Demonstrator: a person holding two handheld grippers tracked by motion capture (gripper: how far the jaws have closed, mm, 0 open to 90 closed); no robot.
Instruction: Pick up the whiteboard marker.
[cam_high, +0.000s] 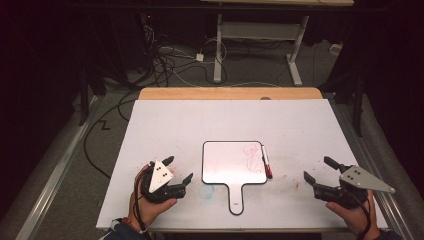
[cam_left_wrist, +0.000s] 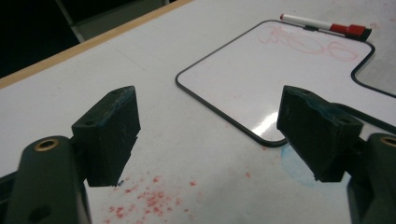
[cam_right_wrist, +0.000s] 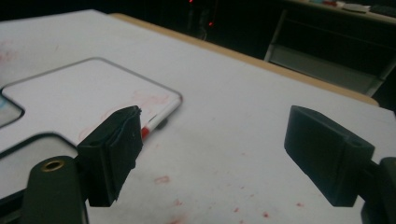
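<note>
Handled whiteboard (cam_high: 234, 163) lies flat, marker (cam_high: 266, 161) alongside.

Count from my end: one whiteboard (cam_high: 232, 162), paddle type with a single handle, and one marker (cam_high: 266, 161) with one red cap lying at the board's right edge. Two grippers on the table (cam_high: 165, 120), one left gripper (cam_high: 177, 169) and one right gripper (cam_high: 317, 169), two black jaws each, so four jaws total, all standing apart with nothing between them. One red scribble on the board, one blue smudge just off its lower left corner, and red specks scattered on the table, too many to count.
</note>
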